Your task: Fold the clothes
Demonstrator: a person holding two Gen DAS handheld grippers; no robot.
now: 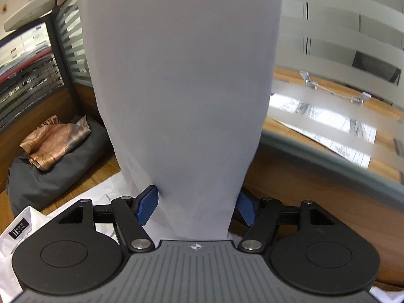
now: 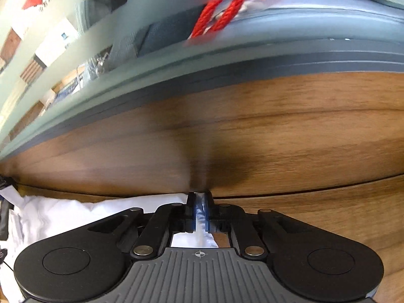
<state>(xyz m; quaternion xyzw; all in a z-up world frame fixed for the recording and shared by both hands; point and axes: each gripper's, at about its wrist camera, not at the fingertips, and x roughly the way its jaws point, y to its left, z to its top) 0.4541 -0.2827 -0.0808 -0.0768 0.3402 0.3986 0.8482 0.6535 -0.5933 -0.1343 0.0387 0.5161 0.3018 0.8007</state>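
Looking through the left wrist view first: left tool (image 1: 195, 205) stood wide apart, with a broad band of pale cloth (image 1: 181, 88) running up between the blue pads (image 1: 147, 207). Left pad looked to be brushing the cloth edge; right pad was half hidden behind it. I read that as not clamped, cloth just passing through the gap. The band filled the middle of the frame and ran out of the top, so what held it up could not be told. Lower left, a white shirt (image 1: 15, 242) lay on the wooden desk (image 1: 303, 176) with its collar label (image 1: 20, 229) showing, rumpled, not folded. Further left sat a dark grey garment (image 1: 50, 176) in a heap with a brown patterned scarf (image 1: 53, 141) on top, both unfolded as far as I could see. No basket or box in this view; whether the pale cloth was part of the white shirt could not be told.

Right wrist view: right tool (image 2: 200, 202) was closed down to a thin slit, pinching a fold of white fabric (image 2: 200, 214) near the desk (image 2: 303, 227). More of that white fabric (image 2: 75, 214) spread out crumpled to the left. Behind it stood a wood panel with a grey rail and frosted glass. Frame was blurred up top. No containers here either.

Judgement: early stage. One edge gripped, no neat fold visible, at least three pieces left to do.
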